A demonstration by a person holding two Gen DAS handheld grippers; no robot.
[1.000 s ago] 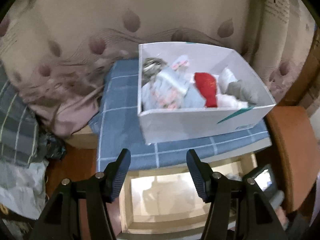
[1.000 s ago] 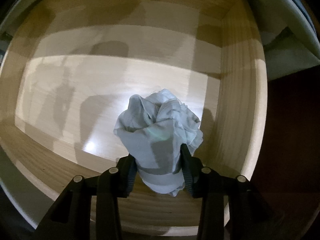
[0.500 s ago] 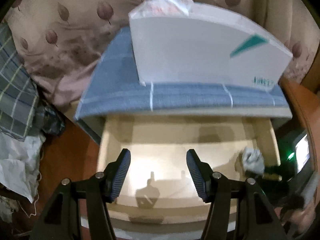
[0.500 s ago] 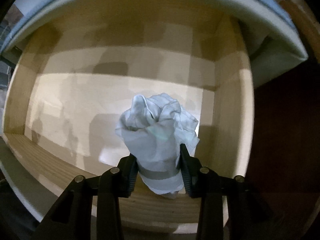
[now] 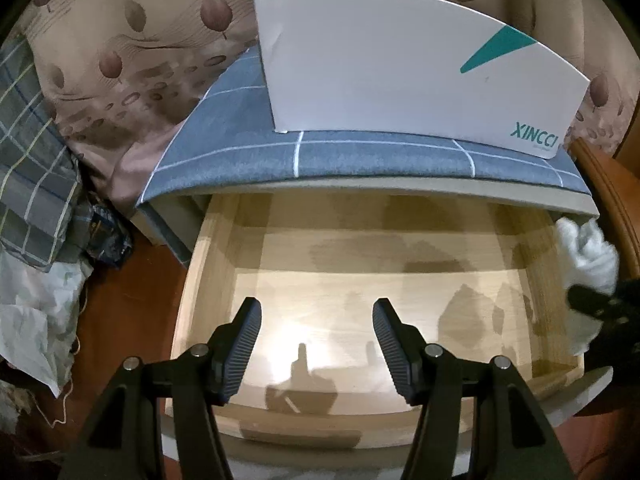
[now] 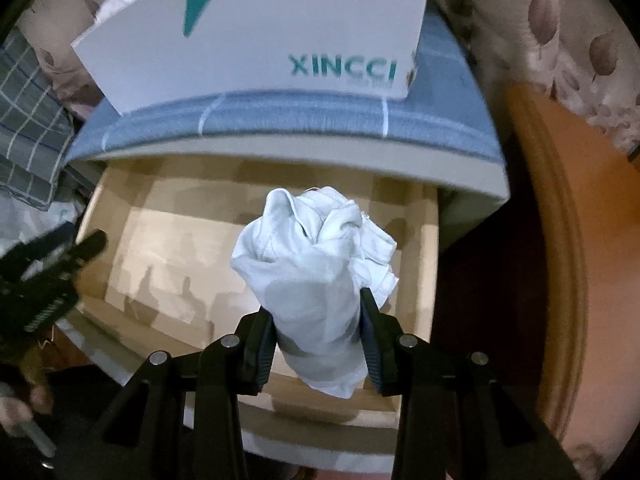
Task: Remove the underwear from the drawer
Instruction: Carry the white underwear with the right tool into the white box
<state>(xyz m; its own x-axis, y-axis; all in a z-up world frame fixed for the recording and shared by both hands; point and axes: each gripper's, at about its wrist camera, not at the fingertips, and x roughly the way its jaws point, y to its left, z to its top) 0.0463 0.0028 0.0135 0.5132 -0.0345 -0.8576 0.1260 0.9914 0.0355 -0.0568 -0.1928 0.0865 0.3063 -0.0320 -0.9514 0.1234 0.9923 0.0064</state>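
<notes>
Wooden drawer (image 5: pixel 360 280) under checked cloth (image 5: pixel 320 152); right jaws clamping underwear (image 6: pixel 316 272), left jaws wide, empty.

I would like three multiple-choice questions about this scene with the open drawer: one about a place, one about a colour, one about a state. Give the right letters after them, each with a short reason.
1. Where does the white XINCCI box stand?
A. inside the drawer
B. on the blue checked cloth above the drawer
C. on the floor

2. What colour is the triangle printed on the box?
A. teal
B. red
C. yellow

3. In what state is the right claw?
A. open and empty
B. shut on the pale underwear
C. shut on the box

Answers:
1 B: the box rests on the blue checked cloth, with the wooden drawer open below it.
2 A: the triangle and the lettering are both teal.
3 B: the bunched pale underwear is pressed between its fingers, while the left claw stands open with nothing in it.
</notes>
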